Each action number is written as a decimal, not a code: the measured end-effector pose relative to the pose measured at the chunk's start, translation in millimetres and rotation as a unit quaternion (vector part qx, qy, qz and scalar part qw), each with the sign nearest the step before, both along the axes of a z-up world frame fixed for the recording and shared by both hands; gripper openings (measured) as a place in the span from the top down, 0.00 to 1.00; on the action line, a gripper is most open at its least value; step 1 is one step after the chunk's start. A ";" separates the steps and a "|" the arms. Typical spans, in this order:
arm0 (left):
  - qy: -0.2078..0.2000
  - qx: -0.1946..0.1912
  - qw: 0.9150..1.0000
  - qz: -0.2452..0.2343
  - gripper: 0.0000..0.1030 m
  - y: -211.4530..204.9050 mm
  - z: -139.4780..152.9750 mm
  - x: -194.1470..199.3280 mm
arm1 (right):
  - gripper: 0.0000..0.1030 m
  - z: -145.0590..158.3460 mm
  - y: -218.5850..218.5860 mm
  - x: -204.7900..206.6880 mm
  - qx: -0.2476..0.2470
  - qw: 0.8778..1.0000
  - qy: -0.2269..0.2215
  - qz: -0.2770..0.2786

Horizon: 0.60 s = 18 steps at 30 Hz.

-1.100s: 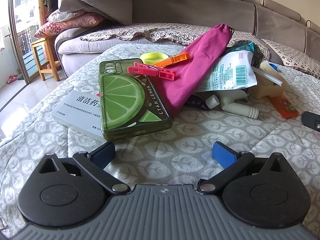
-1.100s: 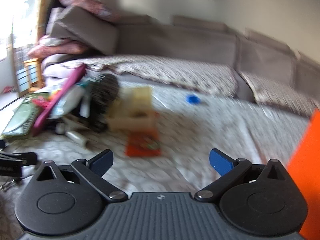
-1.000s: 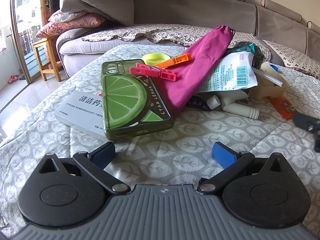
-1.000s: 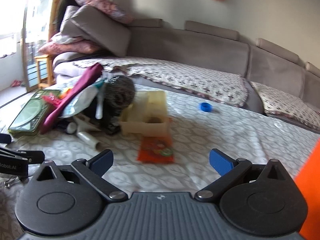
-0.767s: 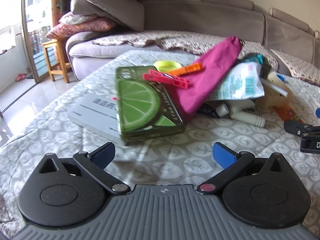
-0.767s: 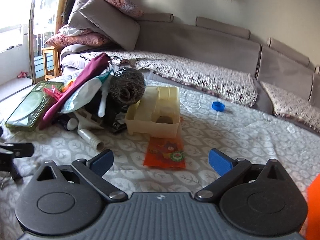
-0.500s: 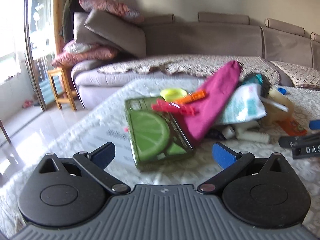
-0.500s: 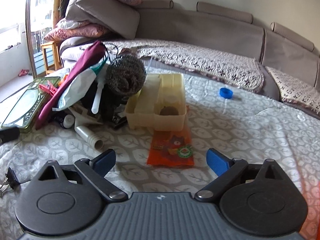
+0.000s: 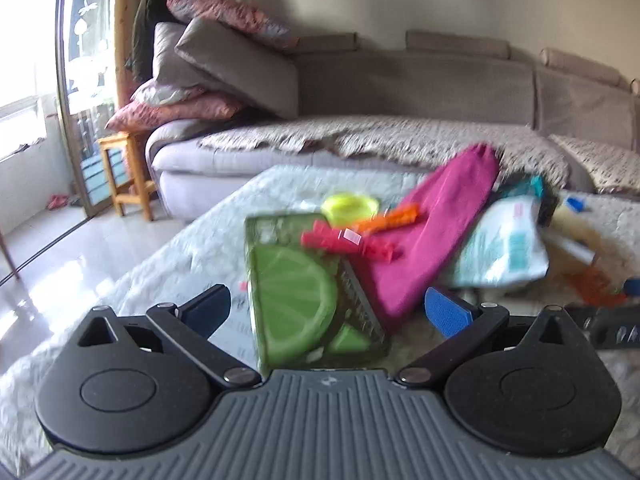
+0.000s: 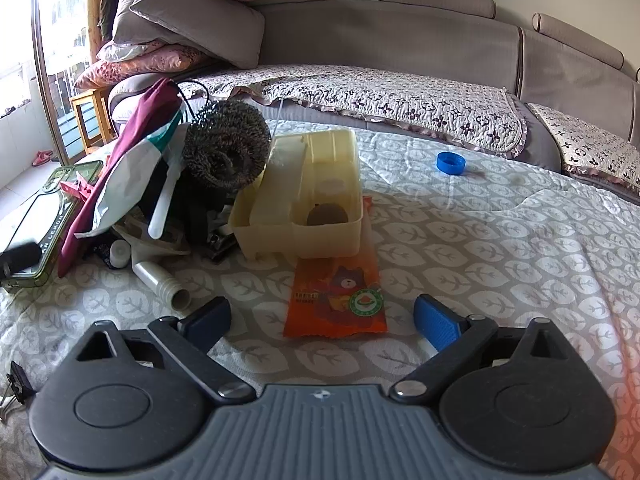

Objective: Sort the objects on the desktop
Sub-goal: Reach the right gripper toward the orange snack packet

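Observation:
My left gripper is open and empty, raised over the green lime phone case. Pink and orange clothespins, a yellow lid and a magenta pouch lie behind the case. My right gripper is open and empty, its fingers either side of the near end of an orange snack packet. Behind the packet stands a yellow plastic box, with a steel scourer and a white tube to its left.
A blue bottle cap lies on the leaf-patterned cloth at the back right. A white printed bag leans in the pile. A binder clip lies at the near left. A grey sofa runs behind the table.
My left gripper rose and tilted up, so the pile sits lower in view. My right gripper swung left and moved in toward the orange packet and yellow box.

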<state>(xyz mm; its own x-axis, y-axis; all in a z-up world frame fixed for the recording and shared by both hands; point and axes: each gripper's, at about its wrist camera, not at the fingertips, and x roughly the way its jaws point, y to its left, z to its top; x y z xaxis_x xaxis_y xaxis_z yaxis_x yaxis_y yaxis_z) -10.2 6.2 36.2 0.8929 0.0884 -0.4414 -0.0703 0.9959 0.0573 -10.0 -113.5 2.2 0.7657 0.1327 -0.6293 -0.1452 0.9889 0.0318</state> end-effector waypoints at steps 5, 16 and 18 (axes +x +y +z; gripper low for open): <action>-0.038 -0.012 0.999 0.006 0.00 10.0 26.4 26.2 | 0.00 -0.3 -1.1 1.2 0.005 1.000 0.003 0.002; 0.019 -0.003 0.999 -0.051 0.14 4.9 -0.1 41.3 | 0.00 -1.0 -3.6 0.4 0.020 1.000 0.004 0.006; 0.030 -0.009 0.998 -0.056 0.15 2.4 3.2 46.1 | 0.00 -0.7 -3.6 0.4 0.020 1.000 0.004 0.006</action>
<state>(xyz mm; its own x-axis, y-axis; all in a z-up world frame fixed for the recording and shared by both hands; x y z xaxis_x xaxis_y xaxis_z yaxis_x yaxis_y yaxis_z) 35.9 8.6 39.4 0.8688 -0.0182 -0.4948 0.0442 0.9982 0.0409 -9.5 -117.1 1.5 0.7595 0.1666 -0.6289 -0.1559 0.9851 0.0726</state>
